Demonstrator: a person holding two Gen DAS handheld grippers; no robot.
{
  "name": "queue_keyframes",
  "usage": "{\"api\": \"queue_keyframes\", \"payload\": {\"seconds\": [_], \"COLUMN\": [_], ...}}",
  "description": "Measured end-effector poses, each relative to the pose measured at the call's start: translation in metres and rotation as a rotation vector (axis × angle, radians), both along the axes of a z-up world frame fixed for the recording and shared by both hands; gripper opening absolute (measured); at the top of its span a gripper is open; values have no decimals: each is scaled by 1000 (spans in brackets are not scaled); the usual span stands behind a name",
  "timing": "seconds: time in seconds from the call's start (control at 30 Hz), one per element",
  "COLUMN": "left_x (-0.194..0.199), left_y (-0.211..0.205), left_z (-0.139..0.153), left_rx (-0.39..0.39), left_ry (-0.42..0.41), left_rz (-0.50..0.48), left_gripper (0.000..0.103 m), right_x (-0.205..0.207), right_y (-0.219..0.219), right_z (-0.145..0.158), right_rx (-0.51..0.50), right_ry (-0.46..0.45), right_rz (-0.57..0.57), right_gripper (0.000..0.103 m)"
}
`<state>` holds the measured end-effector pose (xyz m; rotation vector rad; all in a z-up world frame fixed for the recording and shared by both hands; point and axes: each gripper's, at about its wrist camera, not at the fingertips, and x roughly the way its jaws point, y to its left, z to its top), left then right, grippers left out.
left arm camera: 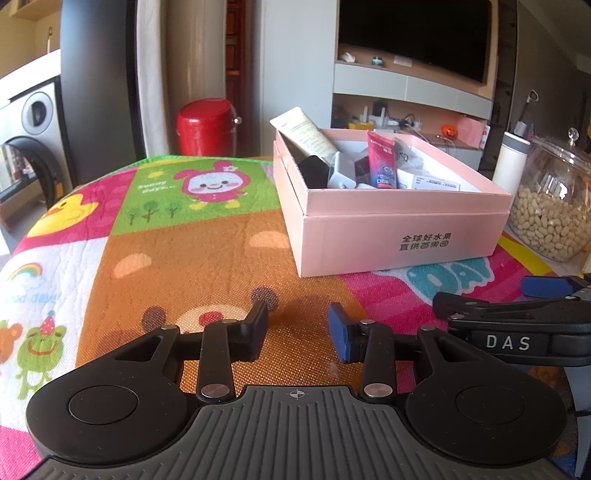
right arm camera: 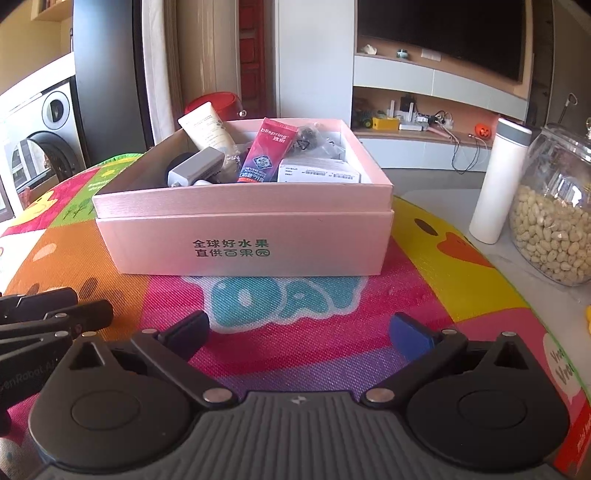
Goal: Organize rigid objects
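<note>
Right wrist view: cartoon-print mat (right arm camera: 295,306) bears pink box (right arm camera: 251,240), television (right arm camera: 443,33) behind.

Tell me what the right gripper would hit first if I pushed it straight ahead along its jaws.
Probably the colourful mat, since the right gripper tilts downward with open, empty jaws. Skimming above it, the pink box front wall comes next, dead ahead. Depth is unclear.

Left tool (left arm camera: 298,334) half-open, right tool (right arm camera: 299,332) wide, both empty.

Domestic living room. A television (left arm camera: 413,33) is hanging above a shelving unit (right arm camera: 439,107); a washing machine (left arm camera: 33,122) is standing left; a peanut jar (right arm camera: 557,214) is sitting tableside.
</note>
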<state>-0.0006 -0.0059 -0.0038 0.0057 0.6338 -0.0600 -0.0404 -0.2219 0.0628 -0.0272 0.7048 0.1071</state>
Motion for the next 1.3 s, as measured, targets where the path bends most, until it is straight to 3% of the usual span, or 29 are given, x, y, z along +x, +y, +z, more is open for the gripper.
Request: {"api": "queue_keyframes", "payload": {"seconds": [0.23,0.37,0.53,0.7,1.3], "left_x": [1,2,0,1,2], "left_y": [0,0,-8,-1,-4], "left_z": [0,0,0,0,0], "left_rx": [-18,-26,29,-11,9], "left_ry": [1,2,0,2,3], "left_rz": [3,-9,-10,-10,-8], "left_gripper": [41,46,47,47,47], "right_x": [-2,1,1,0,1], "right_y": [-2,3,0,0,1], "right_z": [0,0,0,0,0], "right_rx": [-5,-26,-1,-1,-1], "right_ry": [-4,-5,0,-1,-1], "right_rz": [-21,6,11,10,10], "right_gripper": [103,103,103,103,103]}}
